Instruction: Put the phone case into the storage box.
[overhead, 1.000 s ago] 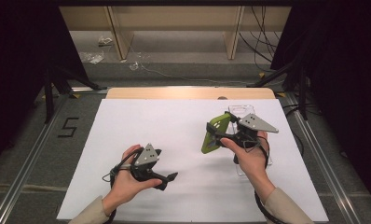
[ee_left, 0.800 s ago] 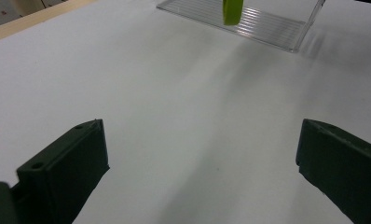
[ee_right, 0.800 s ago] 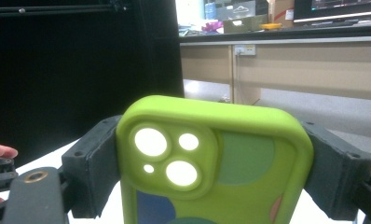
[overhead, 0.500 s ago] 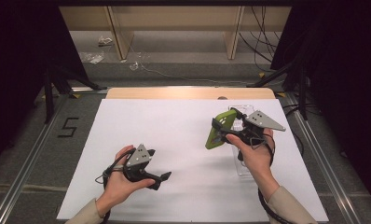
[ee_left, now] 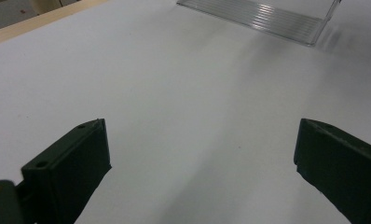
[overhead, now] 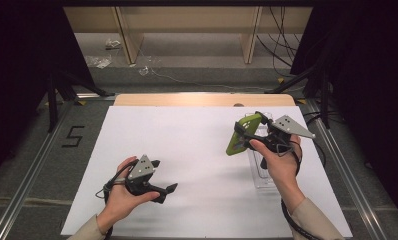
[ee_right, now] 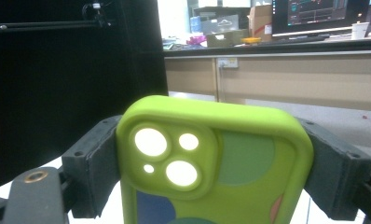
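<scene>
A high camera looks down on my white table (overhead: 197, 150) from my side. My left camera sits low, facing the clear tray (ee_left: 263, 16), also seen from above (overhead: 261, 172). My right camera looks out level, close up.

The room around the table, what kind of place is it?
Probably a lab or workshop set up for recording. Black curtains flank the white table, cables trail on the floor, and monitors stand on a long bench behind.
</scene>
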### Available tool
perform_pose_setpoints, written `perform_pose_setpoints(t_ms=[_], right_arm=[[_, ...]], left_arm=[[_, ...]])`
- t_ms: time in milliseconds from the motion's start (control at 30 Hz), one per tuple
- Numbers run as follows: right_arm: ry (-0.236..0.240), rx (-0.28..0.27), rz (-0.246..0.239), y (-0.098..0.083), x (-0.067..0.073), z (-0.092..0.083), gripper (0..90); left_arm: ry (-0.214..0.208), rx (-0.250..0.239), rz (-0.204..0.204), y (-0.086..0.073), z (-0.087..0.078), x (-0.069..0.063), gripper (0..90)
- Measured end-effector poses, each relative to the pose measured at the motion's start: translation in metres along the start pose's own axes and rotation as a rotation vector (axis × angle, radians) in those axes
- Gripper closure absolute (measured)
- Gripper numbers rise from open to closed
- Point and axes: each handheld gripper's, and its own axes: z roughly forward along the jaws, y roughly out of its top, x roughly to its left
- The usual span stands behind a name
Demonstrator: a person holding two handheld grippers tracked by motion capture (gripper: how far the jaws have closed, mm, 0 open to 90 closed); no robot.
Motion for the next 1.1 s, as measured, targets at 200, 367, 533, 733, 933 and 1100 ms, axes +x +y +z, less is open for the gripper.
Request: perform_pose_setpoints(t_ms=[200,367,533,733,933,1100], right_arm=[[-0.018,-0.011,-0.001,0.003,-0.005,-0.003,16.7],[-0.035,-0.016,-0.004,0.005,-0.01,-0.005,16.8],[-0.053,-0.023,-0.004,0.007,-0.016,-0.008,16.8],[-0.071,-0.031,-0.003,0.009,-0.021,-0.011,16.7],[-0.089,-0.034,0.0,0.01,-0.026,-0.013,16.7],[-0.105,-0.039,0.0,0.012,-0.03,-0.015,16.8]], left_arm=[[0.003,0.005,0.003,-0.002,-0.001,0.0,3.8],[0.006,0.005,-0.001,-0.003,-0.002,0.001,3.7],[0.008,0.006,-0.001,-0.004,-0.003,0.001,3.7],[0.012,0.005,-0.002,-0.005,-0.004,0.003,3.6],[0.017,0.005,-0.006,-0.005,-0.004,0.004,3.6],[0.017,0.007,-0.008,-0.006,-0.003,0.004,3.7]])
